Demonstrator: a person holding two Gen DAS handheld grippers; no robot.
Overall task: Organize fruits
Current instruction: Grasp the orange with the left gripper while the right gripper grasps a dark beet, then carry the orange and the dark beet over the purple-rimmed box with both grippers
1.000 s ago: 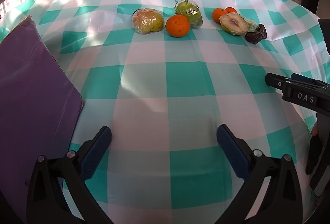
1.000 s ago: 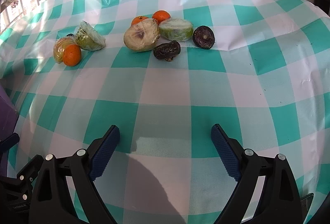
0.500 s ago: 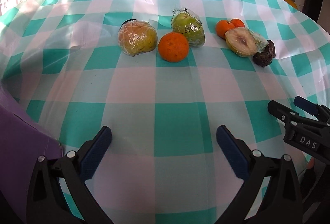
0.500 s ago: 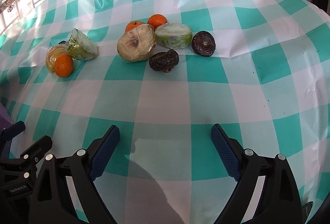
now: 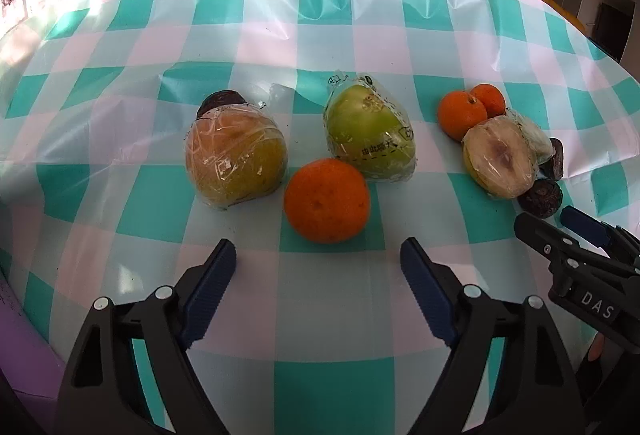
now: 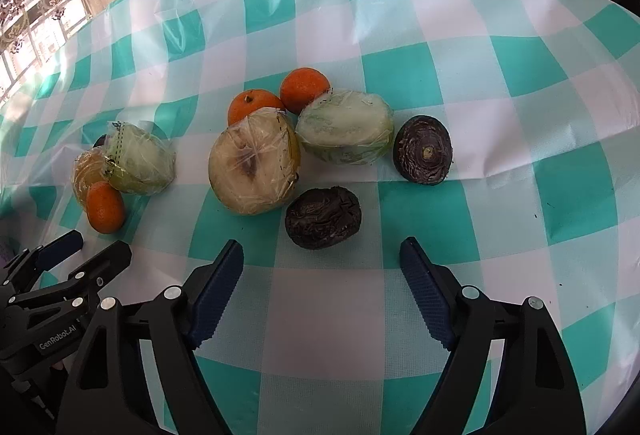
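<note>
Checked worktop [image 5: 320,375] carries all fruit loose; no sorting shows yet. Left hand-held gripper [image 5: 318,267]: jaws apart, just been narrowing, nothing between, orange [image 5: 327,200] just ahead. Right hand-held gripper [image 6: 321,265]: same state, dark fruit [image 6: 323,217] just ahead. Beyond lie wrapped halves [image 6: 254,165] and small oranges [image 6: 305,89]; every piece remains to be placed

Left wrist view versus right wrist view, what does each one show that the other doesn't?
Only the left wrist view shows the purple sheet at its lower left edge. Only the right shows the cut pale green fruit's face and the whole dark round fruit beside it. Both show the lone orange, the wrapped halved fruit, the checked tablecloth and both grippers' fingers.
</note>
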